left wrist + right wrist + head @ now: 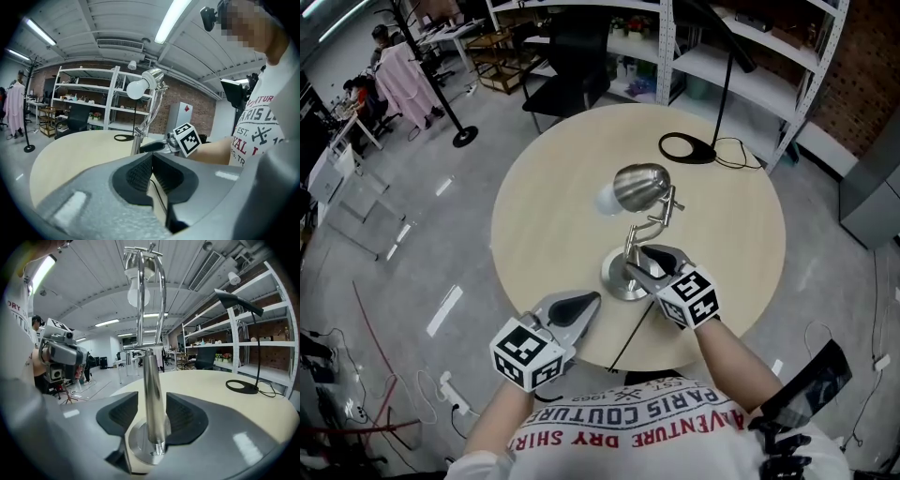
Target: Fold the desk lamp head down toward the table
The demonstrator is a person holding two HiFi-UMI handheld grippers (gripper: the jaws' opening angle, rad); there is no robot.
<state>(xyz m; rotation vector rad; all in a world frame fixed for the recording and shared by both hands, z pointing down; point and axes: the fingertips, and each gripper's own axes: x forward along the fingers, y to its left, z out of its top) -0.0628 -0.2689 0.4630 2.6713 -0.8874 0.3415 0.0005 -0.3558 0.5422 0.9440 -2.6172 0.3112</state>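
**Item 1, nearest.** The left claw (584,302) is hovering over the near edge of the desk (534,206), to the near left of the lamp and well apart from it. Its pads are pressing together, clenched on nothing. The lamp's black cord (630,336) is running along the desk just to its right.

**Item 2.** The right claw (645,257) is sitting low against the desk lamp (637,225) from the near right. Its jaws are standing released and are straddling the upright post (151,390) just above the round base (617,281). A thin gap is showing on each side, so nothing is being gripped.

**Item 3, the task's thing.** The lamp is standing on the desk, a little nearer than its middle.
- The post is rising upright.
- The bent double-rod arm (664,214) is carrying the lamp head (639,185) above and to the far side of the right claw.
- The bulb (607,200) is facing left.

The right claw is by far the nearer of the two, but it is looking placed to steady the post. The left claw would probably be the one travelling far, right and up to press the head down.

**Item 4, farthest.** A black ring-based lamp (686,147) is standing at the desk's far right edge. Shelving (741,56) and a chair (567,70) are standing beyond it.
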